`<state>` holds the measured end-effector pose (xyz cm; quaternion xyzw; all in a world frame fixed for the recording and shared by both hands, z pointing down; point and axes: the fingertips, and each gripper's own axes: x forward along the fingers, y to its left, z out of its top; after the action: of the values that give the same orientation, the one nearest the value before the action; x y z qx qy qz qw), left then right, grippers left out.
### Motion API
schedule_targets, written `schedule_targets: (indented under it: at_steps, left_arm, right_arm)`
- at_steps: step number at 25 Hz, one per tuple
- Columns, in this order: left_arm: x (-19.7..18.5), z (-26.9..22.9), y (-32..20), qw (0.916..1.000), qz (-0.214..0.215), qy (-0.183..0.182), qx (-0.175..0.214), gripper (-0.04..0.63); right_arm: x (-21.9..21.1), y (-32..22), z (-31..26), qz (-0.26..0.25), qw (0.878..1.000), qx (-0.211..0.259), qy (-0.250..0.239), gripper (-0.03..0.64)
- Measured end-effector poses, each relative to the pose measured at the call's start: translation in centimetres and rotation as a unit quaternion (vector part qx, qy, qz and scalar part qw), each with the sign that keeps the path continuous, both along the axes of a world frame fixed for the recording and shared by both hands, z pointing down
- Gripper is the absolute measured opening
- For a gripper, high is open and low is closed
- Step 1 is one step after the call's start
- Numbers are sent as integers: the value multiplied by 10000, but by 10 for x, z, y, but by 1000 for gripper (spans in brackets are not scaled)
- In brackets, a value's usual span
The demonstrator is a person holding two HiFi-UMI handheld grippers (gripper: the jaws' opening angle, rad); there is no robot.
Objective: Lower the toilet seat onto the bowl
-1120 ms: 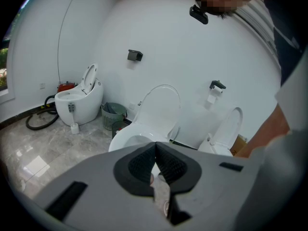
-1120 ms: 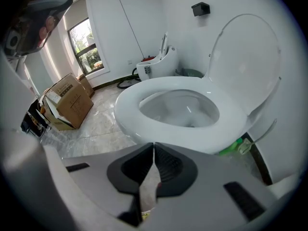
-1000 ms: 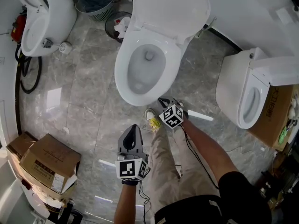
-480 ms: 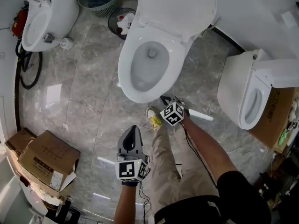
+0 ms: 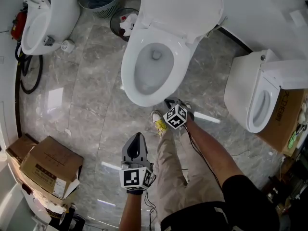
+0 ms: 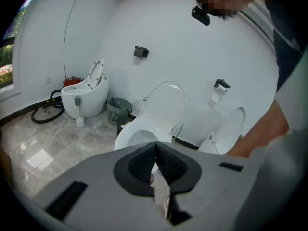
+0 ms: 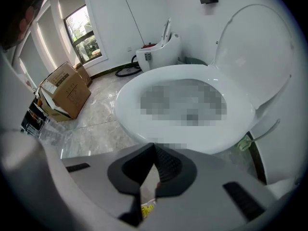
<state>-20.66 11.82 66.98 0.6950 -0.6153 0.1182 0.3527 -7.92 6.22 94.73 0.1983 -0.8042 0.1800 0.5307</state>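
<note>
Seat: the toilet seat (image 5: 180, 11) stands raised against the wall behind the bowl (image 5: 129, 83), not yet lowered. I cannot tell seat from lid.
Right tool: the right gripper (image 5: 169, 102) has its jaws clenched with nothing between them. It sits low, just in front of the bowl's front rim.
Left tool: the left gripper (image 5: 137, 137) is also clenched and empty, further back from the bowl.
Step (my reading): reach for the seat's top edge.
Technique: I'd raise the right gripper over the bowl, catch the seat's free edge, and tip it forward. I'd ease it down slowly so it doesn't slam.

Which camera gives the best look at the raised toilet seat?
Right gripper view: the raised seat stands large and upright behind the bowl. Head view sees it from above; left gripper view shows it small.
</note>
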Motion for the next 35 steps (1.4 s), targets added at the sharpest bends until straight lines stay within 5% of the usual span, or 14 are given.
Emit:
schedule_targets:
  at_steps: [29,35]
  left_arm:
    - [2,4,-4,9999,-79,15,-68,11]
    - [10,-7,-10,10000,18,-7,-10,11]
  right_arm:
    - [-18,-5,13,-514,9984,37,250,-3]
    - [-4,10,-26,-717,9974,77,-10,-5]
